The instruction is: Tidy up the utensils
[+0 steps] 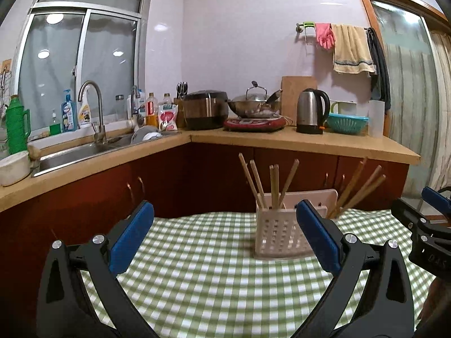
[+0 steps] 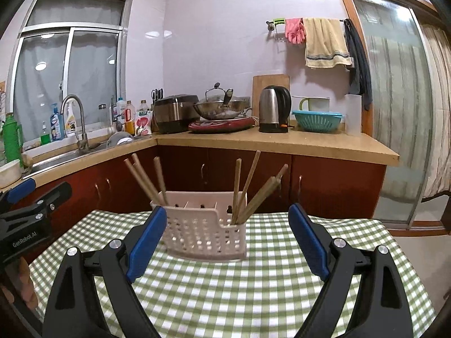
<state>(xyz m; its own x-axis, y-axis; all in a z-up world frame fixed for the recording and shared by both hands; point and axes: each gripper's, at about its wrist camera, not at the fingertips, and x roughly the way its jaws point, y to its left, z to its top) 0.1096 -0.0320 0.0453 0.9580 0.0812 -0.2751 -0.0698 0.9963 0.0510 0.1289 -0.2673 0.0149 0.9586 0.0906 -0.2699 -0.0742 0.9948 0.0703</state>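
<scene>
Chopsticks made of light brown wood (image 2: 248,188) stand in a white plastic holder with little holes (image 2: 205,231). This holder sits on a table with a green and white checked cloth (image 2: 253,295). It has small boxes in a row. One bunch of sticks (image 2: 146,180) leans out of the box at the left end. The other bunch leans out of the box at the right end. The boxes in the middle look bare, but it is hard to see down inside them.

The right gripper (image 2: 227,233) has black arms and blue pads (image 2: 146,242). Its two fingers are spread wide apart and nothing is between them. It is just in front of the holder and does not touch it.

The left gripper (image 1: 224,232) looks the same. Its blue pads (image 1: 129,239) are wide apart too, and it grips nothing. From this side the holder (image 1: 277,236) sits close behind its right finger. It is apart from the pads.

Each gripper shows at the edge of the other one's view. A bit of a hand (image 2: 24,284) shows under the left one.

Behind the table is a kitchen counter of pale wood (image 2: 282,143) with a shiny steel kettle (image 2: 273,109) on it.
</scene>
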